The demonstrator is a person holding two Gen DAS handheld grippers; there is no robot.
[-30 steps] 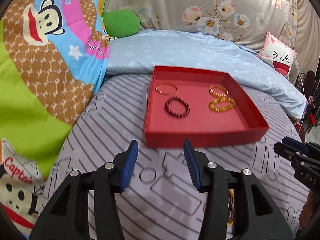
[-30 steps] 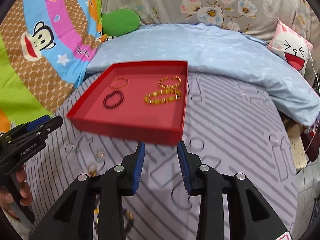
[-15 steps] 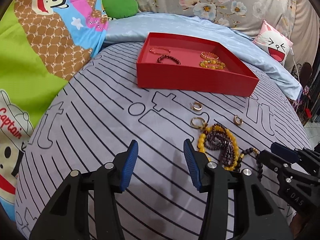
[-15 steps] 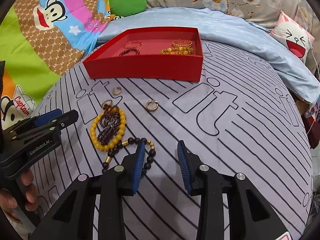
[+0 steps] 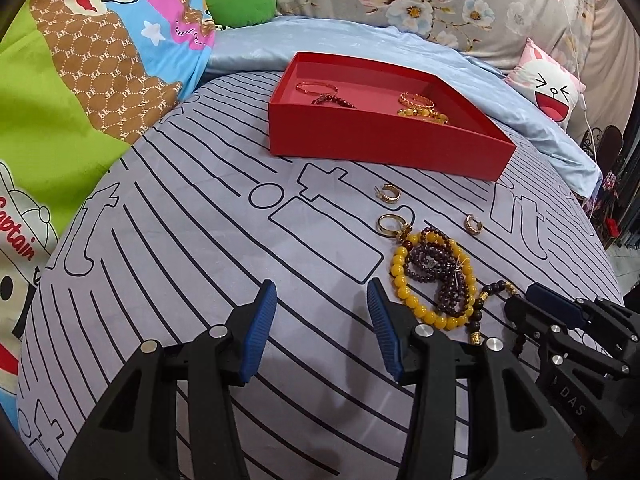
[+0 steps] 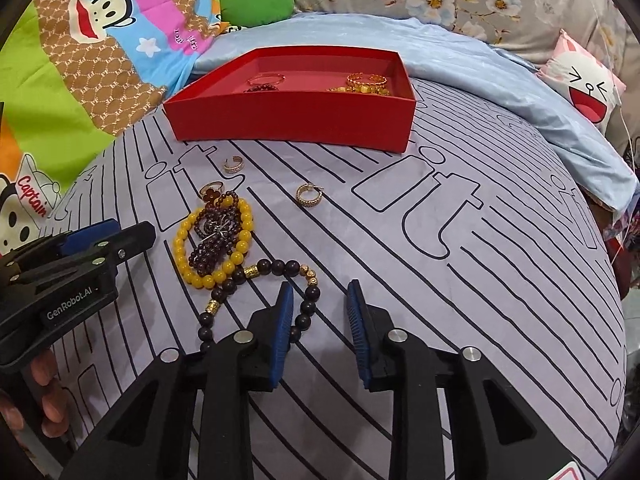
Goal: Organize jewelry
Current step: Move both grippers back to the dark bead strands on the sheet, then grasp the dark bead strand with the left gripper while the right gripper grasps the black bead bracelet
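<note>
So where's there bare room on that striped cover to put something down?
Free: the striped cover left of the bead pile, and the wide stretch right of the lone earring. Crowded: around the beads and rings in front of the red box.

Bare sheet (image 6: 460,280) lies right of the bead pile (image 6: 216,236); red tray (image 6: 292,116) blocks beyond.

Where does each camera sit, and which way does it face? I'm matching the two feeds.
Left wrist: on the left claw, looking forward over the striped bedspread to the red tray; its open fingers show, with the right claw beside.
Right wrist: on the right claw, facing the same way; open fingers, the left claw and a hand show.
Shared: tray, yellow bead bracelet, both claws.
</note>
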